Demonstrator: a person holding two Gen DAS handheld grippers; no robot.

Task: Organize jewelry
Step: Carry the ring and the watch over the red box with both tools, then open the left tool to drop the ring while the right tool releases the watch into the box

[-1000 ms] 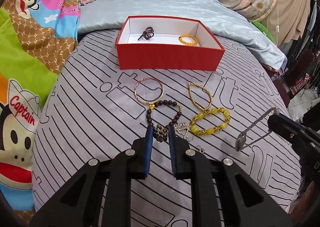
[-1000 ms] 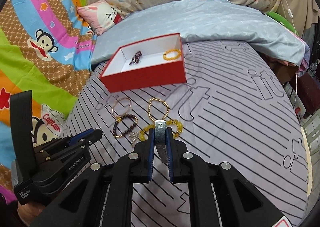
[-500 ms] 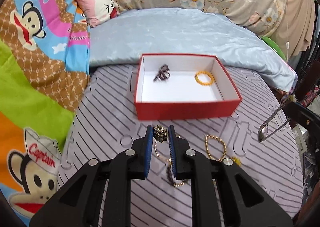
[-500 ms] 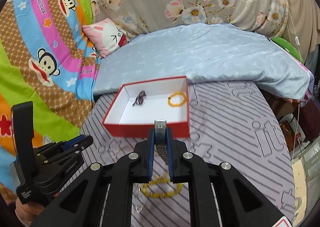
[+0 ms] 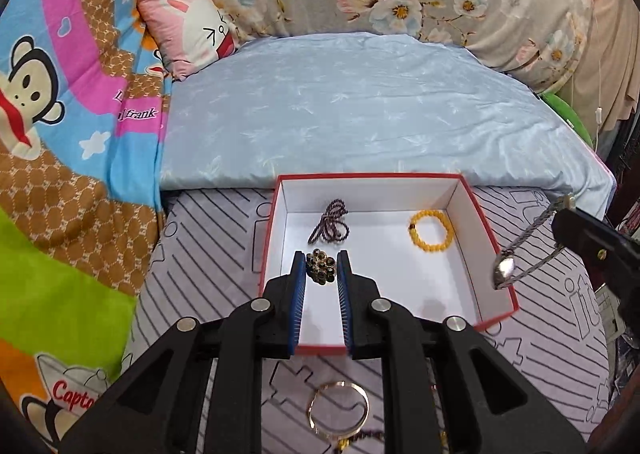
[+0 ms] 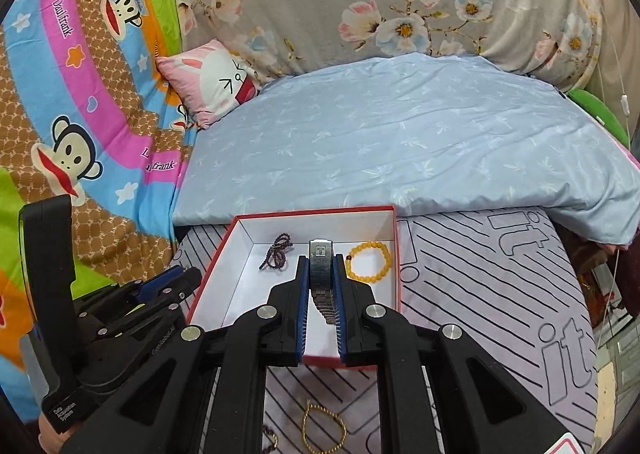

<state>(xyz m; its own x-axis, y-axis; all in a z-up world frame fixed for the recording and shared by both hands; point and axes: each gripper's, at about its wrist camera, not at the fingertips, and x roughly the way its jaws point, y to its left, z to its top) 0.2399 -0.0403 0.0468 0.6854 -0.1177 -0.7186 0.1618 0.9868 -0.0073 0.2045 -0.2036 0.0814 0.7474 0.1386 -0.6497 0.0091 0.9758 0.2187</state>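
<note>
Hovering over the red box (image 5: 496,242), left tool (image 5: 321,271) clamps a beaded brooch (image 5: 320,271), right tool (image 6: 321,274) a watch (image 6: 321,268).

Both grippers are matte black plastic. The left gripper (image 5: 321,274) has two straight fingers (image 5: 298,294) lined with ribbed blue pads and round silver screw heads at the linkage joints. The right gripper (image 6: 322,278) is built the same way. Small white lettering marks the left gripper's body, and a bit of skin shows beneath its handle.
</note>
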